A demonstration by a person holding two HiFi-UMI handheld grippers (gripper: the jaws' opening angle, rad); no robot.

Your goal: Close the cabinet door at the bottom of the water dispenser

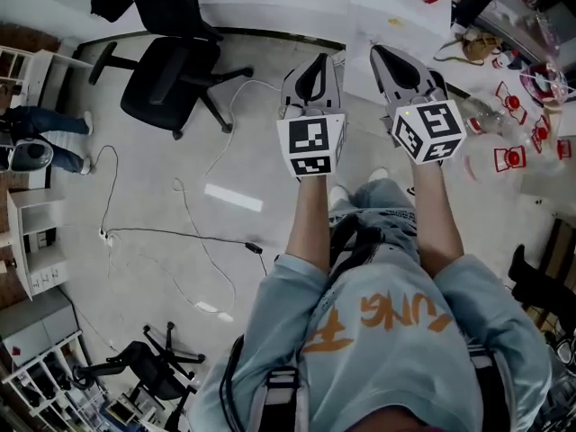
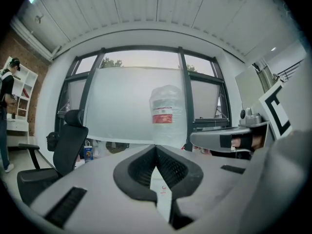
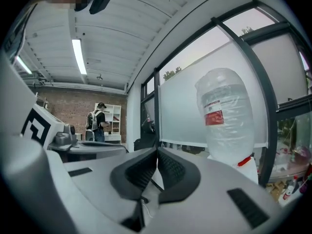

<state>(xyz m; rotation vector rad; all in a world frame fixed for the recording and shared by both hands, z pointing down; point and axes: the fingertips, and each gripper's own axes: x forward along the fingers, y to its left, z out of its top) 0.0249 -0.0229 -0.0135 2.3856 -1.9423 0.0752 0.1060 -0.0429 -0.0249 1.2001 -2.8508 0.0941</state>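
Observation:
The water dispenser's clear bottle (image 2: pixel 165 115) with a red label stands ahead of both grippers, against a frosted window. It appears again in the right gripper view, bottle (image 3: pixel 226 112), above the white dispenser body (image 3: pixel 252 173). The cabinet door at the bottom shows in no view. My left gripper (image 1: pixel 314 64) (image 2: pixel 156 147) is shut with nothing between its jaws. Close to its right, my right gripper (image 1: pixel 382 54) (image 3: pixel 157 150) is likewise shut and empty. Both are held up level, side by side in front of the person's chest.
A black office chair (image 1: pixel 171 70) stands to the left on the floor, with cables (image 1: pixel 180 232) trailing behind it. White shelves (image 1: pixel 36 241) line the left wall, where another person (image 1: pixel 45 124) stands. Red-and-white items (image 1: pixel 513 156) lie at the right.

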